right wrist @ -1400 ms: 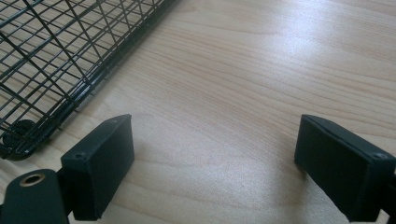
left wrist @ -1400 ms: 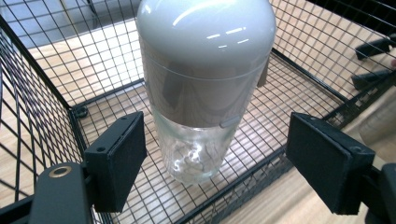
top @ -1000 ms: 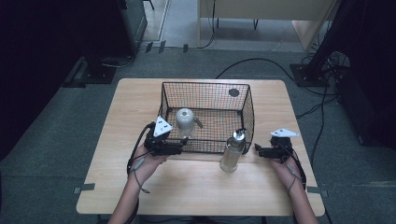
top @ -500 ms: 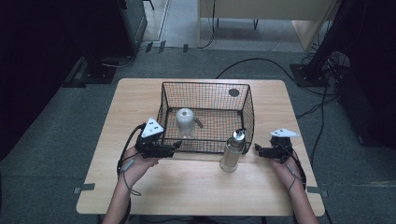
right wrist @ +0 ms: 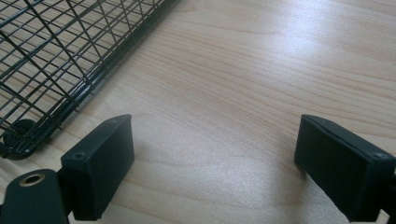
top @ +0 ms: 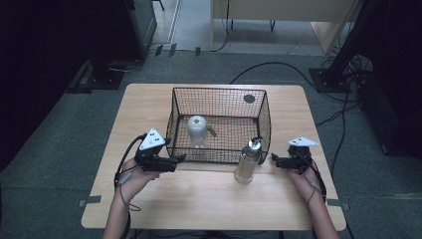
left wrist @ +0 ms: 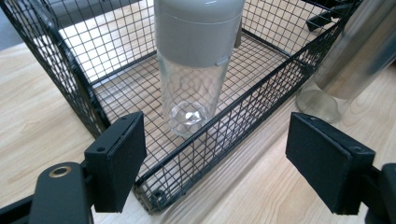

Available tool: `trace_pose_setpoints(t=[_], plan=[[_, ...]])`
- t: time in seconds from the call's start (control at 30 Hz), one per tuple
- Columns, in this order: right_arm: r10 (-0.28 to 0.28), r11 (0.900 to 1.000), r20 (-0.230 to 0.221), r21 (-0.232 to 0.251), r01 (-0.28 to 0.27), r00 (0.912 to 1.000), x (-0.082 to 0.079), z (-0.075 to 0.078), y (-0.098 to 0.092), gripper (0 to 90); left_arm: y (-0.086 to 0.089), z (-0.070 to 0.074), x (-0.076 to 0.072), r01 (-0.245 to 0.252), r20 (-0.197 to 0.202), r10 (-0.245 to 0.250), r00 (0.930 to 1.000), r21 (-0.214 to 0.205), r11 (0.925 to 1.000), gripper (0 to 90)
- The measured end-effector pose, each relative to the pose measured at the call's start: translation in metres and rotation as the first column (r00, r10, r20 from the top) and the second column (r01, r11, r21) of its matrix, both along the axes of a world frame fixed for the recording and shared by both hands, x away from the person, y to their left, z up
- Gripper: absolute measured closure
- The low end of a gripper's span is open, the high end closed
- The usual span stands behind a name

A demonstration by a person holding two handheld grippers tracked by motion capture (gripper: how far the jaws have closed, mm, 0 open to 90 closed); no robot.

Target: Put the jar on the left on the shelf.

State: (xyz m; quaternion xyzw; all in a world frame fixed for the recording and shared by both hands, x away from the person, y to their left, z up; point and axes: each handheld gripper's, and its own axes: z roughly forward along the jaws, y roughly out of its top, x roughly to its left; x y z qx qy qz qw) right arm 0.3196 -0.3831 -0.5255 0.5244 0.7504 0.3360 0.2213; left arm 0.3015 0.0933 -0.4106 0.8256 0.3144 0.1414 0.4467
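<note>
- Down at the near left corner of the basket, the left gripper (top: 180, 158) has its jaws spread wide with nothing between them; its own view (left wrist: 215, 172) shows both black pads low over the wood, one on each side of the wire corner.
- Just past that corner, inside the wire basket (top: 174, 117), a clear bottle with a grey cap (top: 197, 130) stands upright on the mesh floor; in the left gripper view (left wrist: 196, 65) the top of its cap runs out of the picture.
- Outside the basket, touching or just beside its near wall, a metal bottle (top: 247, 160) stands upright on the counter (top: 149, 104); in the left gripper view (left wrist: 345, 60) it is blurred and cropped at the right edge.
- Near that metal bottle, to its right, the right gripper (top: 273, 160) is also wide open and empty; its own view (right wrist: 212, 158) shows bare wood between the pads and the basket's corner (right wrist: 28, 135) at the left.
- A dark round spot (top: 249, 98) lies on the counter behind the basket; what it is cannot be made out.
</note>
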Motion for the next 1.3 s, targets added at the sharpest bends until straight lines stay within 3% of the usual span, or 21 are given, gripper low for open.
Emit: trace_pose_setpoints(t=[0.33, 0.57, 0.9, 1.3], plan=[[0.000, 1.0000, 0.000, 0.000, 0.000, 1.0000, 0.000, 0.000, 0.000, 11.5, 0.017, -0.002, 0.002, -0.015, -0.001, 0.015, 0.9999, -0.002, 0.9999, 20.4], [0.000, 1.0000, 0.000, 0.000, 0.000, 1.0000, 0.000, 0.000, 0.000, 11.5, 0.027, -0.006, 0.002, 0.018, 0.008, -0.018, 0.9998, 0.001, 0.9998, 20.4], [0.000, 1.0000, 0.000, 0.000, 0.000, 1.0000, 0.000, 0.000, 0.000, 11.5, 0.035, -0.016, 0.007, 0.020, 0.005, -0.020, 0.9998, 0.002, 0.9998, 20.4], [0.000, 1.0000, 0.000, 0.000, 0.000, 1.0000, 0.000, 0.000, 0.000, 11.5, 0.042, -0.036, 0.018, -0.032, -0.027, 0.032, 0.9991, 0.009, 0.9994, 20.4]])
